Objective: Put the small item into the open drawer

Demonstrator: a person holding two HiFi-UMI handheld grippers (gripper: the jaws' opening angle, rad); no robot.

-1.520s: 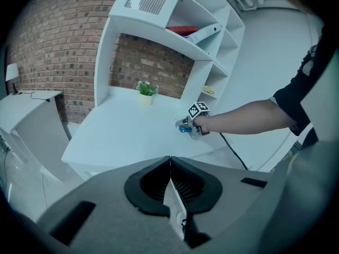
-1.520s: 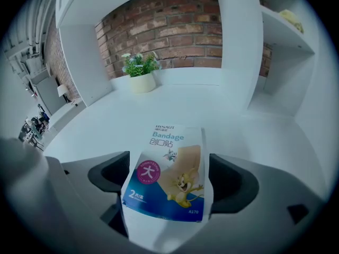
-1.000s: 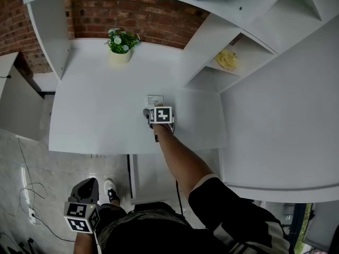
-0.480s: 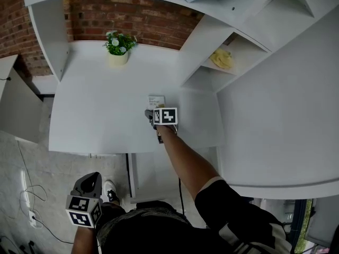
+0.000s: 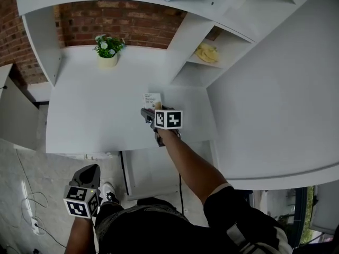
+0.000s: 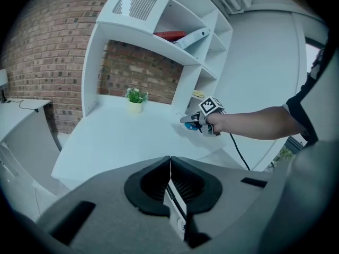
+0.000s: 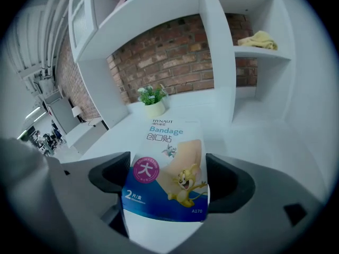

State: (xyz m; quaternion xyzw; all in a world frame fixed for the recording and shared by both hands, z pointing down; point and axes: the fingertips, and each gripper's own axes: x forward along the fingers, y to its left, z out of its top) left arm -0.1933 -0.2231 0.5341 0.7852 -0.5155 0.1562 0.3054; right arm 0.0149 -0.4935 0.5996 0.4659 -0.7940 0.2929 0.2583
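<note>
The right gripper (image 5: pixel 152 112) is reaching out over the white table (image 5: pixel 95 110) and is holding a flat bandage packet (image 7: pixel 167 173), its fingers (image 7: pixel 110 178) pressing in on the packet's two long edges at the blue lower end while the white printed end is sticking out ahead of them. The left gripper (image 6: pixel 170 168) is hanging low beside the person's leg, well away from the table, with its fingers pressed together on nothing. The packet is looking thin, light and smooth-faced, probably glossy card or film, so it is likely to bow or slide if squeezed only by the edges. A firmer hold would be coming from clamping across its flat faces near the middle. It is hardly fragile, and creasing is the main thing to avoid. Being so light, it is also likely to swing or flutter during a quick carry, so a slow, level move would be suiting it best. A potted plant (image 5: pixel 107 49) is standing at the back of the table by the brick wall, and a yellow cloth (image 5: pixel 206 53) is lying on a side shelf, both well clear of the packet. The open drawer is not showing plainly in any view. It may be the white unit just under the table's front edge in the head view, so the carry is probably heading down and back toward the person.
</note>
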